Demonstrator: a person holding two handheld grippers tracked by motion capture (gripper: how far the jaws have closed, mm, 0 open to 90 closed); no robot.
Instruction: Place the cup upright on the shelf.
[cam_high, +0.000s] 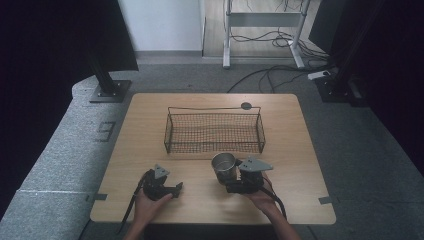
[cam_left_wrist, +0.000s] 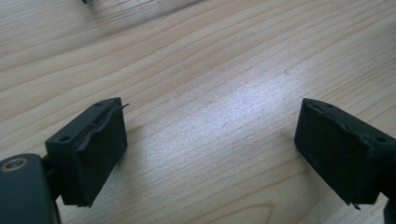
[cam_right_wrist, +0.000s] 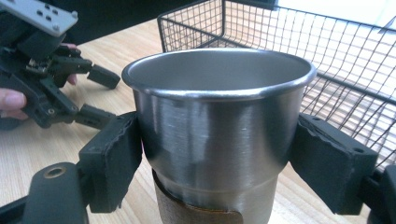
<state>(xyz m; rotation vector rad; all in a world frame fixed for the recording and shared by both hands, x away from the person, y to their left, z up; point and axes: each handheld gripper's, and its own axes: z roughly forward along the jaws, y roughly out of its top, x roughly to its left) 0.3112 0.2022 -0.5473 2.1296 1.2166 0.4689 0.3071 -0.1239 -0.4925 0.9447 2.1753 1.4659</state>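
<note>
A steel cup stands upright on the wooden tabletop, just in front of the wire basket, and the right hand-held gripper grasps it with a jaw pressed to each side. The left hand-held gripper rests well apart on the tabletop, released, its jaws spread wide over bare wood.

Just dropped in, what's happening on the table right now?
A person holds a tool in each hand at a wooden table. The right tool is shut on a steel cup, upright, close to the near side of a black wire basket, which looks empty. The left tool is open over bare wood, holding nothing, resting low beside the cup. The cup is not in the basket.
</note>
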